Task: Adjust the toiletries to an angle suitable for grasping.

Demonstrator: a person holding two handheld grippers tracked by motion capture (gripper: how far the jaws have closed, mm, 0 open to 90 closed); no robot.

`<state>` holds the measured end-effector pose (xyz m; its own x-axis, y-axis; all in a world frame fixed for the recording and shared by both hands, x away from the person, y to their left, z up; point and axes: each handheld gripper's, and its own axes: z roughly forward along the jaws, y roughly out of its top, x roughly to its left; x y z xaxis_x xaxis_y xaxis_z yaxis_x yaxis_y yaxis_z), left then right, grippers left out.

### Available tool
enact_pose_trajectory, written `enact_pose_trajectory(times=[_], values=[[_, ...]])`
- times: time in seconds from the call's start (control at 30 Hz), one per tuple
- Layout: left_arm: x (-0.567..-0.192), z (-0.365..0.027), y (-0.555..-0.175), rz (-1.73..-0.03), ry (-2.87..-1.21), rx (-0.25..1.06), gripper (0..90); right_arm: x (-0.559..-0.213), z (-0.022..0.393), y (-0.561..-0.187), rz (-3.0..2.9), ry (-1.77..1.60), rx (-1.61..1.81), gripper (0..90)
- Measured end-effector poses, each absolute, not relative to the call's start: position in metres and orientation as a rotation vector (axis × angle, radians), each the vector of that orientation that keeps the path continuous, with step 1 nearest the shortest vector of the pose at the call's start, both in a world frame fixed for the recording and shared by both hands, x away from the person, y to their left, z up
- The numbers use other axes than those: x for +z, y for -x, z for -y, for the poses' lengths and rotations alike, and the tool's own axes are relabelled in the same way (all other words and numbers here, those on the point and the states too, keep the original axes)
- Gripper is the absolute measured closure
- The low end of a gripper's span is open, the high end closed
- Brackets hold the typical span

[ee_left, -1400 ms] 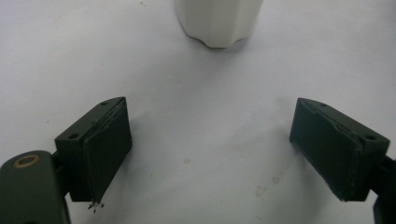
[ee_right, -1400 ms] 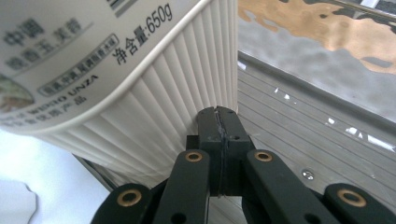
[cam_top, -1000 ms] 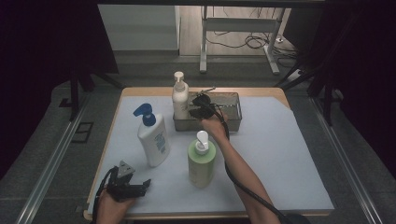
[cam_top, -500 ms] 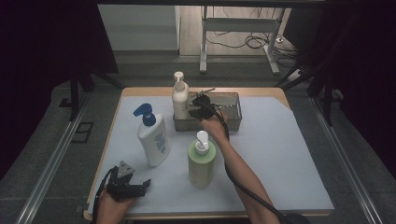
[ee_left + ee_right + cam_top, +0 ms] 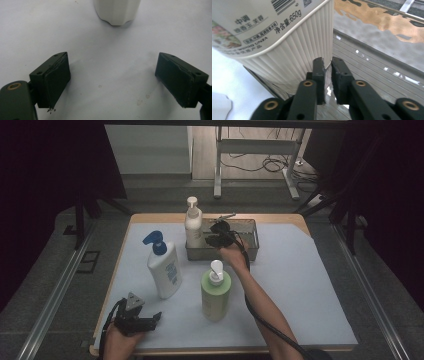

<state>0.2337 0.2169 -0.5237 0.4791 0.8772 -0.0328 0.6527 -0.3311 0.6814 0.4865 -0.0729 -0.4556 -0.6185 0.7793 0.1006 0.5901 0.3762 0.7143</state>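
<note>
High view: the right gripper (image 5: 218, 234) reaches into the metal tray (image 5: 251, 243) at the table's far side, just beside the cream pump bottle (image 5: 193, 226), which stands upright at the tray's left end, nozzle up. The left gripper (image 5: 142, 321) rests near the front edge.

Left gripper view: its jaws are spread wide over bare white paper (image 5: 105, 62).

Right gripper view: jaws nearly together, having just parted slightly, with a narrow gap that holds nothing, beside the bottle's ribbed base (image 5: 294, 55).
</note>
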Motion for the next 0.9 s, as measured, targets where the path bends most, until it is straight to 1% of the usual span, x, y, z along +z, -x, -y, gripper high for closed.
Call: enact_pose_trajectory(times=[0.07, 0.1, 0.13, 0.17, 0.2, 0.23, 0.27, 0.37, 0.53, 0.9], values=[[-0.524, -0.217, -0.234, -1.259, -2.093, 0.457, 12.3, -0.454, 0.075, -0.485, -2.389, -1.200, 1.080, 70.1], [-0.524, -0.217, -0.234, -1.259, -2.093, 0.457, 12.3, -0.454, 0.075, -0.485, -2.389, -1.200, 1.080, 70.1], [-0.524, -0.217, -0.234, -1.259, -2.093, 0.457, 12.3, -0.452, 0.076, -0.482, -2.389, -1.185, 1.089, 66.5], [-0.524, -0.217, -0.234, -1.259, -2.093, 0.457, 12.3, -0.452, 0.076, -0.482, -2.389, -1.185, 1.089, 66.5], [-0.524, -0.217, -0.234, -1.259, -2.094, 0.457, 12.3, -0.450, 0.078, -0.480, -2.389, -1.170, 1.100, 60.9], [-0.524, -0.217, -0.234, -1.259, -2.093, 0.458, 12.3, -0.450, 0.078, -0.480, -2.389, -1.170, 1.100, 60.9], [-0.524, -0.217, -0.234, -1.259, -2.093, 0.458, 12.3, -0.448, 0.079, -0.479, -2.393, -1.163, 1.111, 56.7], [-0.524, -0.217, -0.234, -1.259, -2.092, 0.457, 12.3, -0.444, 0.081, -0.476, -2.402, -1.145, 1.134, 51.2], [-0.524, -0.217, -0.234, -1.259, -2.093, 0.457, 12.3, -0.438, 0.083, -0.471, -2.410, -1.126, 1.156, 46.4], [-0.524, -0.217, -0.234, -1.260, -2.092, 0.456, 12.3, -0.428, 0.088, -0.458, -2.427, -1.059, 1.149, 41.2]])
